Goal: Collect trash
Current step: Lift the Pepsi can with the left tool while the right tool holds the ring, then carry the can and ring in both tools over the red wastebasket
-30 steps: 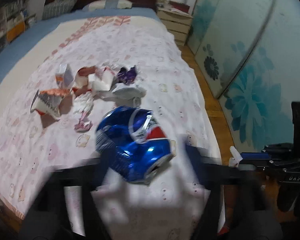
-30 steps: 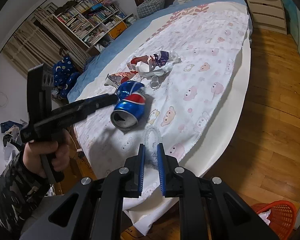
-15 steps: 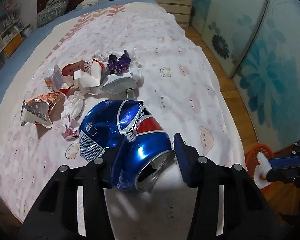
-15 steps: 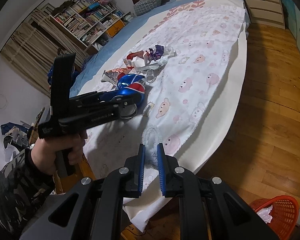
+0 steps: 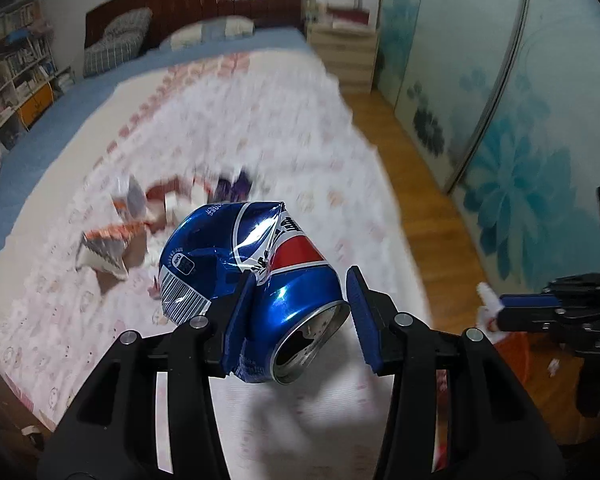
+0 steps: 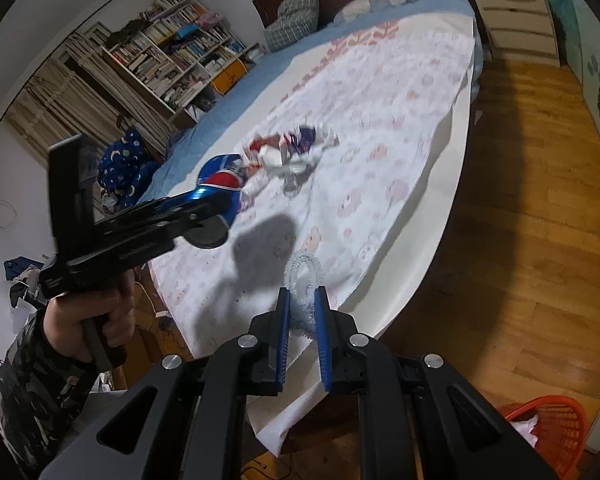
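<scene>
While one crushed can (image 5: 252, 280) hangs gripped, one orange basket (image 6: 556, 426)

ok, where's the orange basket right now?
The orange basket sits on the wooden floor beside the bed, at the bottom right corner of the right wrist view, just right of the right tongs; there's some trash in it.

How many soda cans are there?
1. The crushed blue soda can is pinched in the left gripper, lifted above the bed. More could hide in the blurry trash pile.
</scene>
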Demonstrator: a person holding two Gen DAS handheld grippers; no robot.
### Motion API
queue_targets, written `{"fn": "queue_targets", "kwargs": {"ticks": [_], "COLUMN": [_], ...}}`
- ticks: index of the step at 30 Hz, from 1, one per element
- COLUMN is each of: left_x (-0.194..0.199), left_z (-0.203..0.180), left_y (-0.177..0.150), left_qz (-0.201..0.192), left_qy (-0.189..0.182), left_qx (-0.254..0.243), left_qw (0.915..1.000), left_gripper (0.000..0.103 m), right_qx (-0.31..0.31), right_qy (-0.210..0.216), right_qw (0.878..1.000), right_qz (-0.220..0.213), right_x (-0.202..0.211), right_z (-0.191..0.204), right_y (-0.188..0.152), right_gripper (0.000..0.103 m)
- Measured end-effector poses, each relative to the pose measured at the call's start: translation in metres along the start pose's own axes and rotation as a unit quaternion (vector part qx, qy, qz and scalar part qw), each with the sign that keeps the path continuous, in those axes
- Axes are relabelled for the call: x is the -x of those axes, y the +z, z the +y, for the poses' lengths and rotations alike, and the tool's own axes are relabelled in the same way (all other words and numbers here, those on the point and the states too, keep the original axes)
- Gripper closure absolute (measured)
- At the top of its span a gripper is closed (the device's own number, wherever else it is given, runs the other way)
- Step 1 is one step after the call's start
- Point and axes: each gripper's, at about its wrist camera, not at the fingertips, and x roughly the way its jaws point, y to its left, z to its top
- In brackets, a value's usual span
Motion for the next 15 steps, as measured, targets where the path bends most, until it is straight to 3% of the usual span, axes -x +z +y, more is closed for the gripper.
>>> {"fn": "queue_targets", "kwargs": {"ticks": [4, 8, 13, 15], "left_x": [0.036, 0.064, 0.059, 0.04], "left_z": [-0.036, -0.1, -0.192, -0.236], "left_y": [0.009, 0.014, 0.012, 0.002], "left_qz": [-0.047, -0.083, -0.082, -0.056], "left_qy": [-0.032, -0.085, -0.172, -0.206], "left_qx": [0.006, -0.009, -0.037, -0.049], "left_qw": [0.9984, 0.9928, 0.9809, 0.9757], "left_gripper": [0.056, 0.056, 0.056, 0.056], "right_qx": [0.015, 0.03, 0.019, 0.005], "right_qy": [-0.017, -0.06, -0.146, -0.176], "right_qw": [0.999, 0.996, 0.986, 0.981], "right_qz": [-0.03, -0.058, -0.077, -0.077], "right_x": [0.053, 0.117, 0.202, 0.226], "right_z": [-0.004, -0.021, -0.069, -0.091], "right_y": [0.002, -0.009, -0.046, -0.066], "right_gripper": [0.089, 0.089, 0.089, 0.089]}}
